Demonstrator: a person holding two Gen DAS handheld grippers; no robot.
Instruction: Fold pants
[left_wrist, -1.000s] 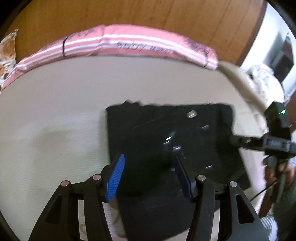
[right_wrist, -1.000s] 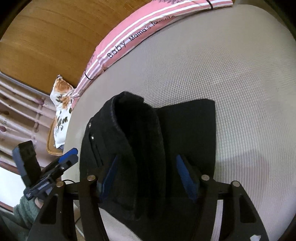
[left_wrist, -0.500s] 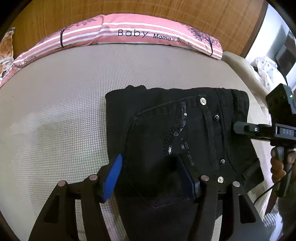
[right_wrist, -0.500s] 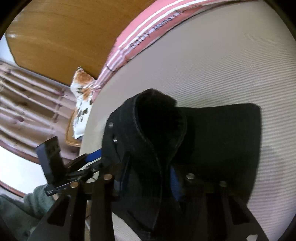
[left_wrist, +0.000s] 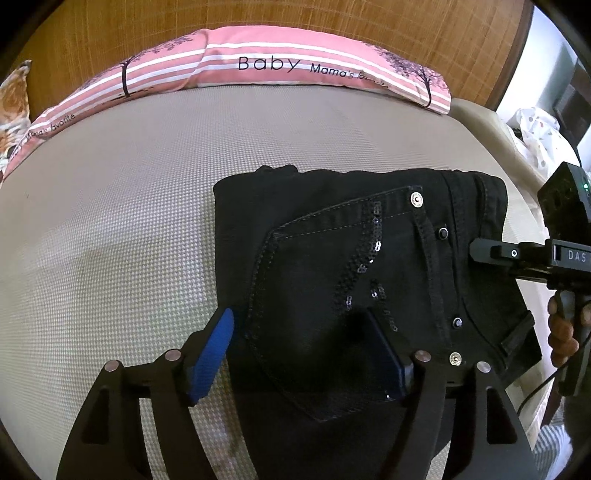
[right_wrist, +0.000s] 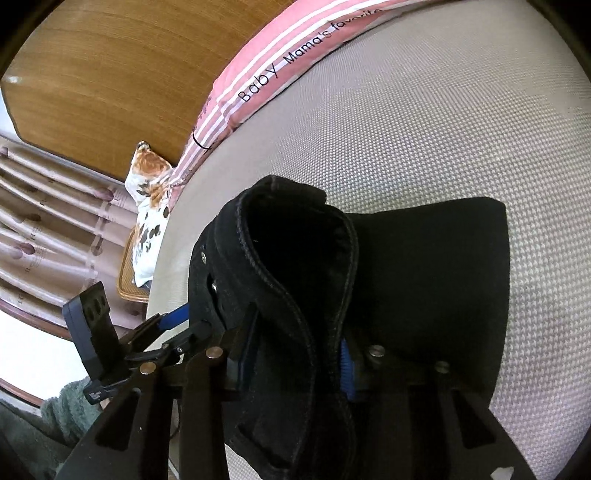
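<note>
Black pants (left_wrist: 332, 258) lie folded on the beige mattress (left_wrist: 110, 221), back pocket with sequins facing up. My left gripper (left_wrist: 303, 354) hovers over their near left edge and its jaws are opening. Its left pad (left_wrist: 214, 354) stands just off the cloth and the other is over the pocket, neither pressing. My right gripper (right_wrist: 295, 362) is shut on the waistband of the pants (right_wrist: 424, 277), which bulges up in a thick fold between the pads. In the left wrist view the right gripper (left_wrist: 517, 254) reaches in from the right at the waistband.
A pink striped pillow (left_wrist: 295, 62) lies along the mattress's far edge against a wooden headboard (left_wrist: 332, 22). A floral cushion (right_wrist: 147, 206) and curtains (right_wrist: 44, 221) are at the bed's left side. A person's hand (left_wrist: 561, 325) holds the right gripper's handle. The mattress edge runs along the right.
My left gripper's jaws have spread wider over the pants. My right gripper's jaws have closed in on the waistband fold, and its view has tilted slightly.
</note>
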